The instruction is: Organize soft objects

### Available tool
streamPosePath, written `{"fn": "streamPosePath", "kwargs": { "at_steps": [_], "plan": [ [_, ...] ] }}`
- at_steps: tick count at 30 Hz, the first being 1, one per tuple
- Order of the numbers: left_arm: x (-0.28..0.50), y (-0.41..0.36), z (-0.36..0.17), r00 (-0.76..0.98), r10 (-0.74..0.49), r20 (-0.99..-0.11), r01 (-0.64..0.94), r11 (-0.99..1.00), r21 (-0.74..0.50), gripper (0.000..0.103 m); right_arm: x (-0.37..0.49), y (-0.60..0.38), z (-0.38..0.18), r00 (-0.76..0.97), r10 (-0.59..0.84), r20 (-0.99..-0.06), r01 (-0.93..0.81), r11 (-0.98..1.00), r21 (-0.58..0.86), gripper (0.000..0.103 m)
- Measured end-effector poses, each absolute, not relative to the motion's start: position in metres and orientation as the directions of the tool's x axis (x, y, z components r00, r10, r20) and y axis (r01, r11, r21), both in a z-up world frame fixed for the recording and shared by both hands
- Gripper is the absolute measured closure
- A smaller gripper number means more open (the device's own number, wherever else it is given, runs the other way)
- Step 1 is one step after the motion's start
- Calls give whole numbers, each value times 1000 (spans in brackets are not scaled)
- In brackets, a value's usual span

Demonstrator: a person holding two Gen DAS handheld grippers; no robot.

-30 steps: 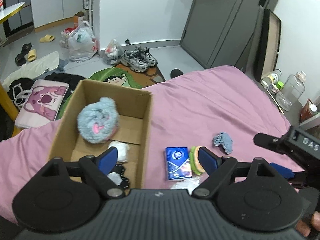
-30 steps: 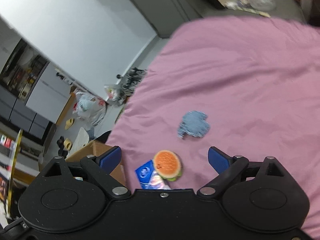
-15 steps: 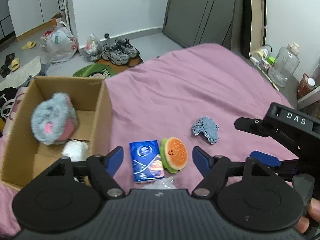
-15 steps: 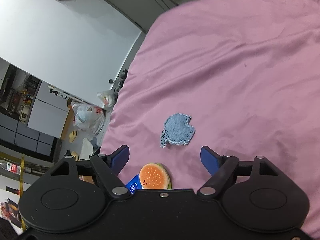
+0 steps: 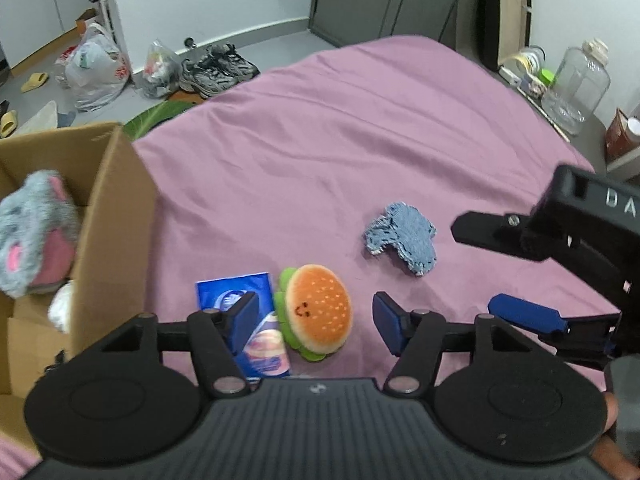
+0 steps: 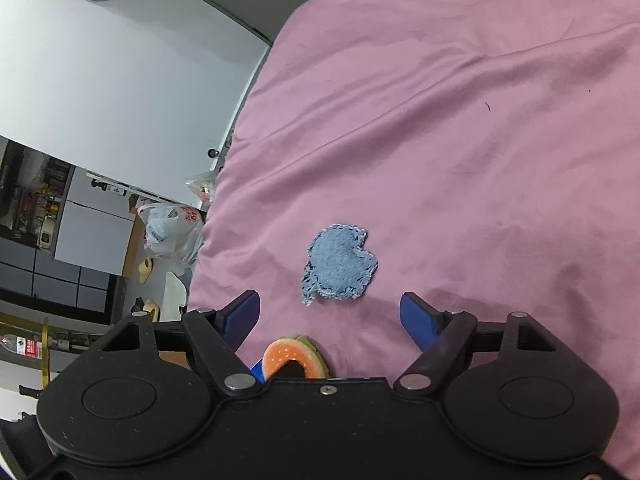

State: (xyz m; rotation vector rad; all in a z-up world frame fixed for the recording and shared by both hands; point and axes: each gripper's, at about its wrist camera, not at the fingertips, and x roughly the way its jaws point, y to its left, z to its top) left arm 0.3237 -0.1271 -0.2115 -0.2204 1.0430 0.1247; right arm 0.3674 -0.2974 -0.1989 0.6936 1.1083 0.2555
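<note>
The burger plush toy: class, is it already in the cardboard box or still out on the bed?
Out. The burger plush toy lies on the pink bedsheet, beside the cardboard box.

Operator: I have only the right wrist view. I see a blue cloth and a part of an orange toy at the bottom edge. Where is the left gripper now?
Observer: The left gripper is open, with the burger plush between its fingers. Its jaws have just been closing, but the pads do not press on it yet.
Operator: Is there a container for the soft things?
Observer: Yes. A cardboard box stands on the bed to the left of the burger, with a grey plush toy inside it.
Operator: What is the blue corner beside the burger?
Observer: A blue tissue pack that lies flat, between the burger and the box.
</note>
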Motion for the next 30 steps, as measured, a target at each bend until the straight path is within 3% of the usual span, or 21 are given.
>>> {"fn": "streamPosePath", "kwargs": {
  "at_steps": [6, 10, 21, 24, 26, 28, 30],
  "plan": [
    [335, -141, -239, 444, -5, -896, -205, 973, -107, 43, 384, -295, -210, 432, 503, -748, 149, 779, 610, 27],
    [340, -142, -251, 416, 13, -909, -228, 970, -90, 61, 389, -288, -220, 397, 510, -763, 141, 788, 600, 30],
    [335, -126, -235, 448, -17, -894, -251, 957, -144, 65, 408, -263, -223, 390, 464, -795, 73, 845, 530, 32],
    [333, -118, -225, 469, -7, -883, -274, 949, -153, 65, 411, -257, -227, 377, 444, -813, 65, 862, 502, 44],
    [330, -111, -216, 482, 6, -876, -295, 943, -156, 65, 412, -253, -229, 371, 416, -830, 58, 882, 468, 62],
    [327, -105, -207, 496, 15, -868, -308, 938, -160, 65, 410, -252, -228, 380, 398, -835, 46, 894, 446, 70],
    [323, -99, -196, 511, 17, -859, -314, 934, -168, 65, 404, -252, -225, 388, 386, -837, 40, 900, 434, 72]
  ]
}}
